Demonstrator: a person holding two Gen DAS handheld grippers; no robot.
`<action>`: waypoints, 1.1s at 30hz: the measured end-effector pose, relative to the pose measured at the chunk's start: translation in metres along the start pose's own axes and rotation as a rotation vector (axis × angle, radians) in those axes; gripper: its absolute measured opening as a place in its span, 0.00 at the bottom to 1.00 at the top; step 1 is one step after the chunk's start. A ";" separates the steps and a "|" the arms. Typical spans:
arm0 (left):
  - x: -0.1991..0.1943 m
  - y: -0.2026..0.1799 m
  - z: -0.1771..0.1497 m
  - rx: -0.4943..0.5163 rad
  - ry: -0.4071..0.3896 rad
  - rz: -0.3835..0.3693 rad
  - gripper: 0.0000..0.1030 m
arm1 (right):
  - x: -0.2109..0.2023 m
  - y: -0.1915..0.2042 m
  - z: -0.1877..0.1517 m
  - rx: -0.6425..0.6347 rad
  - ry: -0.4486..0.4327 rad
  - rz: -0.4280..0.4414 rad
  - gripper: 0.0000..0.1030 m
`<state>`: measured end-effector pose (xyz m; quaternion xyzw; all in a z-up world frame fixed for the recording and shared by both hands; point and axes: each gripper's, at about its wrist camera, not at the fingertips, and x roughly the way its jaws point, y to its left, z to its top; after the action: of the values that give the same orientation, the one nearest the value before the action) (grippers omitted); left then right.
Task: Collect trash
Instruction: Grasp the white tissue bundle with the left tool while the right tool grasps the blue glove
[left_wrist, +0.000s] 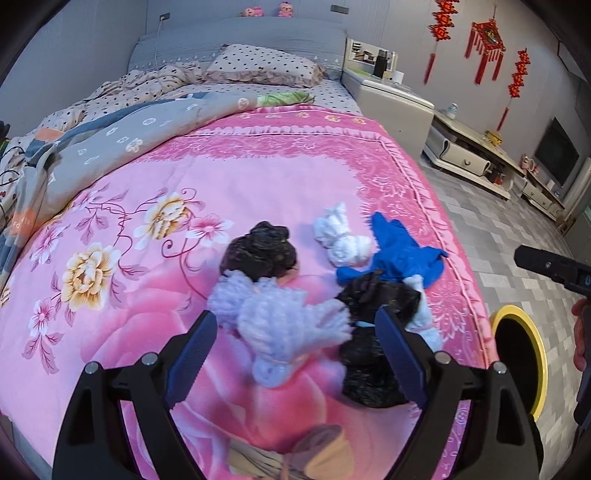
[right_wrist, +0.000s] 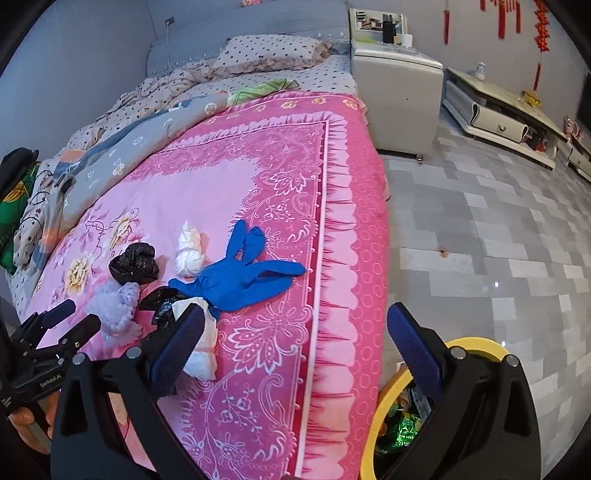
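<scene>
My left gripper (left_wrist: 295, 354) hangs with jaws apart over the pink quilt (left_wrist: 184, 192), a lavender wad (left_wrist: 280, 321) and a black bag (left_wrist: 373, 354) between them. My right gripper (right_wrist: 295, 350) gapes empty above the yellow-rimmed bin (right_wrist: 384, 417). Farther off lie a blue glove (right_wrist: 240, 273) and white tissue (right_wrist: 190, 254).

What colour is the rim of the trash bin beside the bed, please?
Yellow; the bin's rim shows best in the right wrist view.
</scene>
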<state>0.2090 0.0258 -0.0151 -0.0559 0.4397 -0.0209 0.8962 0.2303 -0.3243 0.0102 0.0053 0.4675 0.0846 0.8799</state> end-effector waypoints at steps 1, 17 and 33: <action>0.001 0.003 0.000 -0.004 0.001 0.004 0.81 | 0.006 0.005 0.003 -0.007 0.012 0.004 0.92; 0.034 0.016 -0.001 -0.017 0.022 -0.031 0.81 | 0.121 0.066 0.041 -0.033 0.242 0.038 0.79; 0.052 -0.007 -0.017 0.070 0.048 -0.118 0.41 | 0.149 0.087 0.021 -0.099 0.275 0.049 0.40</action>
<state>0.2273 0.0128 -0.0652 -0.0497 0.4562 -0.0905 0.8839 0.3164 -0.2138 -0.0925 -0.0385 0.5787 0.1290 0.8043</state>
